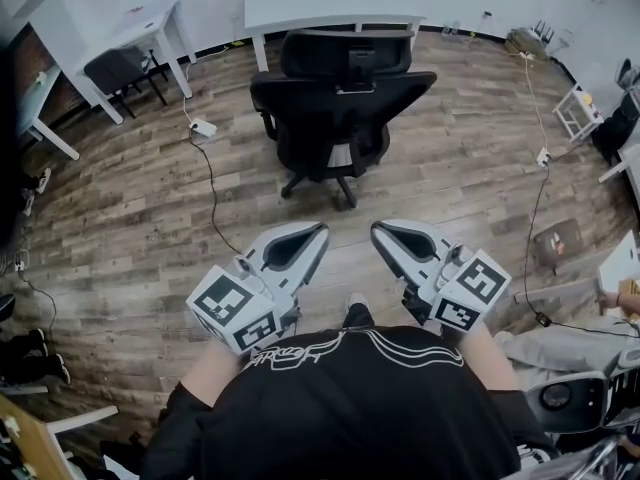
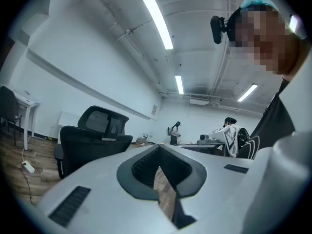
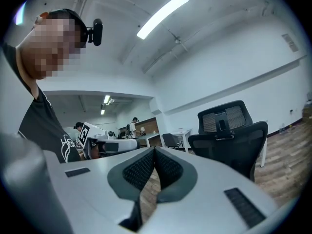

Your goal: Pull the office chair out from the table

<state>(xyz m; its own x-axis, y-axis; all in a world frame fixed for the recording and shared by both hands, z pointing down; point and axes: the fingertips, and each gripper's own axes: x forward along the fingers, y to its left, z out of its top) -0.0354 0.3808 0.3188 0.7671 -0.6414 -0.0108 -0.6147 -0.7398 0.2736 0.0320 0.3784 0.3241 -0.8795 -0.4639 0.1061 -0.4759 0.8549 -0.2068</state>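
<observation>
Two closed grippers (image 1: 320, 231) (image 1: 377, 230), one office chair (image 1: 338, 103)

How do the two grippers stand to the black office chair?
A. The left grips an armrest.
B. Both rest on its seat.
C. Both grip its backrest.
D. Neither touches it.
D: wooden floor lies between the office chair and both the left gripper and the right gripper, which are shut and empty.

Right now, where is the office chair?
Top centre of the head view: the office chair stands just this side of the white table, its backrest facing the person.
</observation>
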